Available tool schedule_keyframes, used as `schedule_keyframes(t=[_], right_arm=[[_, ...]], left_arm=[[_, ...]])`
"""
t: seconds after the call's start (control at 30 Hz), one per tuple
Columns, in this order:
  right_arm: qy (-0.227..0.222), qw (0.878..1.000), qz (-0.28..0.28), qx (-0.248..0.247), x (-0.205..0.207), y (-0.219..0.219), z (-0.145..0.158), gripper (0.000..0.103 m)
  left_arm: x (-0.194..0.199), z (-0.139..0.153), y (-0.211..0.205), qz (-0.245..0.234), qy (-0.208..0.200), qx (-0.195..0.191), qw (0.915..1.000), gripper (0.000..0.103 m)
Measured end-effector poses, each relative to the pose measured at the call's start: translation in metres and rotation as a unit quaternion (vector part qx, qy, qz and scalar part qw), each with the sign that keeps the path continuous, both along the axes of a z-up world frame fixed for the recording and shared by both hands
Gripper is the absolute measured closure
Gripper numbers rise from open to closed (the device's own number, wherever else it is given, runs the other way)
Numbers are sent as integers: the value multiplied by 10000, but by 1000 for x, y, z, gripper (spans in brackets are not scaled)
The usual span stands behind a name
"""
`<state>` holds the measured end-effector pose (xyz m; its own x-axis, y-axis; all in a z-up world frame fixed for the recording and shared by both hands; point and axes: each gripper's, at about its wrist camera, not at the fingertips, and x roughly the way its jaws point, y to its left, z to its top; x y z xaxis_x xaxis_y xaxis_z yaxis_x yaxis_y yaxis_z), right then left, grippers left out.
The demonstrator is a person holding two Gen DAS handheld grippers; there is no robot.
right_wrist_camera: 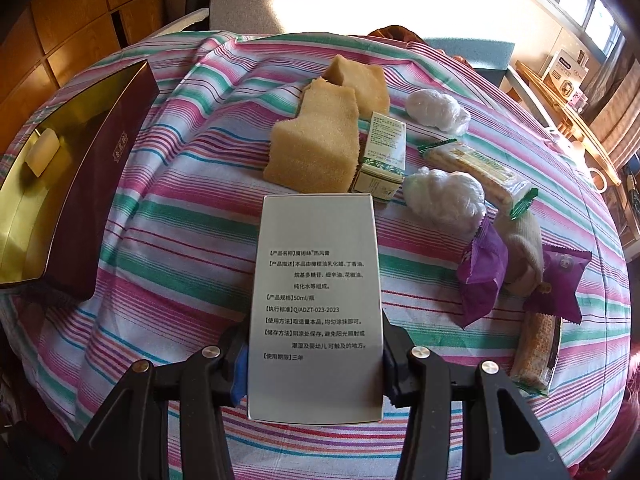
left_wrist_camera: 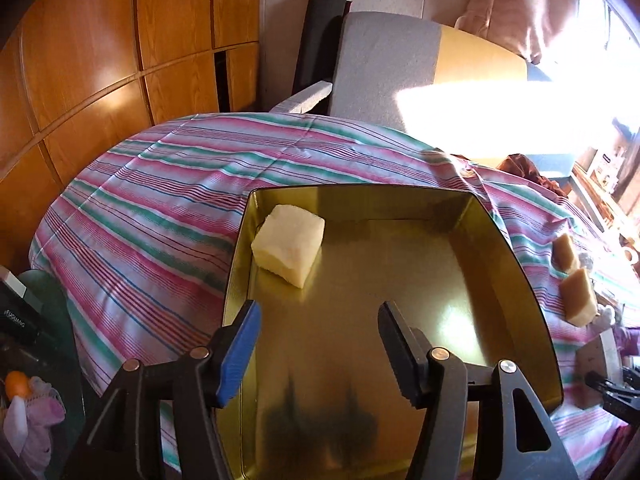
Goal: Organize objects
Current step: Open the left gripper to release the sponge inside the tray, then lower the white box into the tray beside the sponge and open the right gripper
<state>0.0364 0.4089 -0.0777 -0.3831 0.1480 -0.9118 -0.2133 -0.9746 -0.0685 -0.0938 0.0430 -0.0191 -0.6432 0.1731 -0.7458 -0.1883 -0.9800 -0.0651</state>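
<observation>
The left hand-held gripper (left_wrist_camera: 318, 324) hung released over the gold-lined tin (left_wrist_camera: 516, 264), nothing between its fingers, and the near end of that tin ran out of the left wrist view behind the gripper's own frame. A pale yellow sponge block (left_wrist_camera: 288, 245) sat inside, close to the tin's far left corner. Glare from the window washed out the far right of that view, so the things past the worktop edge could not be made out.

The right hand-held gripper (right_wrist_camera: 316, 354) was clenched on a white printed box (right_wrist_camera: 316, 308), pads pressed to its two long sides; the box's lower part hid the fingertips and a strip of the striped cloth (right_wrist_camera: 180, 208) beneath. From this side the tin showed its maroon wall along the worktop's left edge, cut off at the frame border.

Toward the far edge lay two tan sponges (right_wrist_camera: 320, 140), one overlapping the other, with a small green-and-white carton (right_wrist_camera: 382, 160) touching the nearer one. Two bundles of crumpled clear plastic (right_wrist_camera: 444, 196) sat to the right. A cracker packet (right_wrist_camera: 480, 168) lay between them. Near the right edge, purple wrappers (right_wrist_camera: 480, 272) flanked a cream knitted thing (right_wrist_camera: 524, 248), partly buried, its shape hard to tell. Another cracker packet (right_wrist_camera: 536, 352) lay just below them.
</observation>
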Motion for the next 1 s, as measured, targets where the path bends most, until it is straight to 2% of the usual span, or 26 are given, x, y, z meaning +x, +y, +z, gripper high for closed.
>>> schedule_keyframes(t=[0.13, 0.3, 0.63, 0.8, 1.0], right_arm=[[65, 9999, 96, -100, 3, -16, 3, 54], [360, 9988, 150, -280, 6, -37, 21, 54], [804, 9928, 730, -510, -16, -104, 59, 54], [799, 9878, 1129, -710, -41, -142, 66, 54], [610, 9815, 1501, -1023, -78, -190, 59, 54]], left_arm=[[24, 6, -1, -88, 136, 46, 9999, 38], [44, 13, -5, -186, 321, 10, 9993, 37], [55, 12, -24, -92, 313, 87, 9994, 37], [54, 8, -35, 9, 258, 113, 9996, 37], [56, 5, -54, 169, 232, 176, 9994, 37]])
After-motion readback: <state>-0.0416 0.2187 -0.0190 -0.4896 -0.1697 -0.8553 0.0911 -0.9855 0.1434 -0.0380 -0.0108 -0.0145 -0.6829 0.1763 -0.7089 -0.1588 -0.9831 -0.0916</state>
